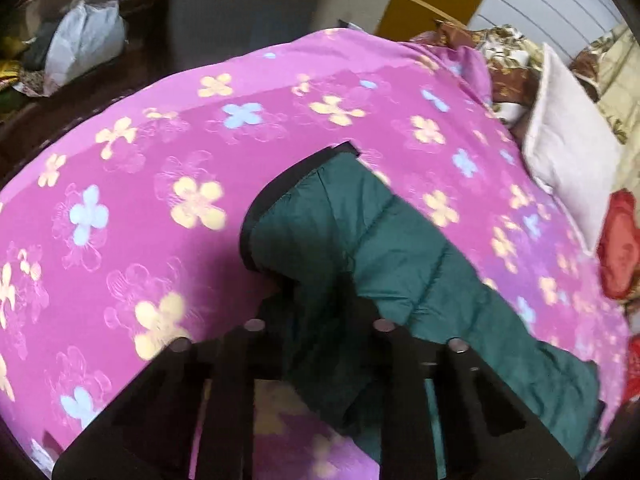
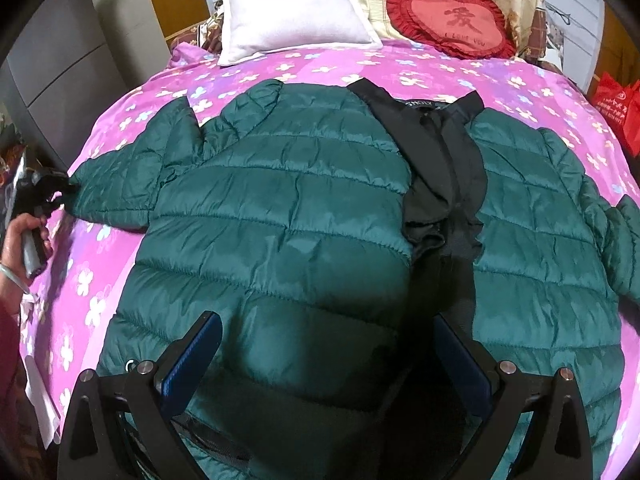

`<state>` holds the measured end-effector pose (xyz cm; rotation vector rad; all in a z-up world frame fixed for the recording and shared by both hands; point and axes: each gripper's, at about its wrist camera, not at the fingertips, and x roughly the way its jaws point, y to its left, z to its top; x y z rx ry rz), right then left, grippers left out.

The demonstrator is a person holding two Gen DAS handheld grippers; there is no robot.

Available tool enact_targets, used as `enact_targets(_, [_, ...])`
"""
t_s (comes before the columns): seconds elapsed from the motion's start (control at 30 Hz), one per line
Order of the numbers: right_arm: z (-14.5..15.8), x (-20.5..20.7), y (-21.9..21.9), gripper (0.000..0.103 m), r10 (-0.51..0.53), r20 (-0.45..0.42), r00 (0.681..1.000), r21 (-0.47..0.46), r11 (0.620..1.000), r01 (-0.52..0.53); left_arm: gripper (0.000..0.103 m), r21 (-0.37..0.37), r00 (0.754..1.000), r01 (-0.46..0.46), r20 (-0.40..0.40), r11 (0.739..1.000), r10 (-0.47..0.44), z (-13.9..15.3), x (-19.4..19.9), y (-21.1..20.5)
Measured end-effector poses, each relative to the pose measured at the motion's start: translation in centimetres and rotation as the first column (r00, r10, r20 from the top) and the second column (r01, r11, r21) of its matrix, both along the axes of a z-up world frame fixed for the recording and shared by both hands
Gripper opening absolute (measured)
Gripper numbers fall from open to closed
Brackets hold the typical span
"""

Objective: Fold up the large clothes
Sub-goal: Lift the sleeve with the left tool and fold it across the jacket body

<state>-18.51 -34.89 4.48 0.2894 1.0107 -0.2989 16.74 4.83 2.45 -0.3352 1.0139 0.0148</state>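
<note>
**Green jacket spread on a bed, left tongs pinching its sleeve**

A green quilted jacket (image 2: 280,216) lies flat and open on a pink floral bedspread (image 2: 440,68), its black lining (image 2: 440,168) showing down the middle. Its 2 sleeves reach out to either side.

The left tongs (image 1: 316,300) are clenched on the sleeve (image 1: 360,232) near its black cuff (image 1: 256,216). In the right view a hand (image 2: 20,236) holds these tongs at the sleeve's end.

The right tongs (image 2: 328,340) hover released above the jacket's lower front, blue pads (image 2: 192,356) wide apart.

At the head of the bed lie a white pillow (image 2: 296,16) and a red heart cushion (image 2: 452,20).
</note>
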Motion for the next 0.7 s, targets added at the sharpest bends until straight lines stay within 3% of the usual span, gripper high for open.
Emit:
enact_targets(0.17, [0.6, -0.8, -0.1, 0.103, -0.009, 0.013, 1.0, -0.004, 1.0, 0.009, 0.012, 0.036, 0.994, 0.09, 0.059, 0.995, -0.092, 3.3, -3.4, -2.2])
enact_targets(0.3, [1.3, -1.8, -0.4, 0.103, -0.019, 0.027, 0.999, -0.002, 1.0, 0.019, 0.011, 0.058, 0.976, 0.177, 0.121, 0.982, -0.183, 6.6, -7.0, -4.9])
enact_targets(0.47, [2.1, -3.5, -0.9, 0.103, -0.032, 0.042, 0.999, -0.008, 0.999, 0.032, 0.011, 0.082, 0.939, 0.283, 0.179, 0.956, -0.293, 10.1, -11.7, -8.7])
enact_targets(0.7, [3.1, -6.1, -2.4, 0.103, -0.066, 0.063, 0.996, -0.015, 0.998, 0.068, 0.011, 0.11, 0.859, 0.438, 0.24, 0.892, -0.452, 13.1, -18.8, -14.6])
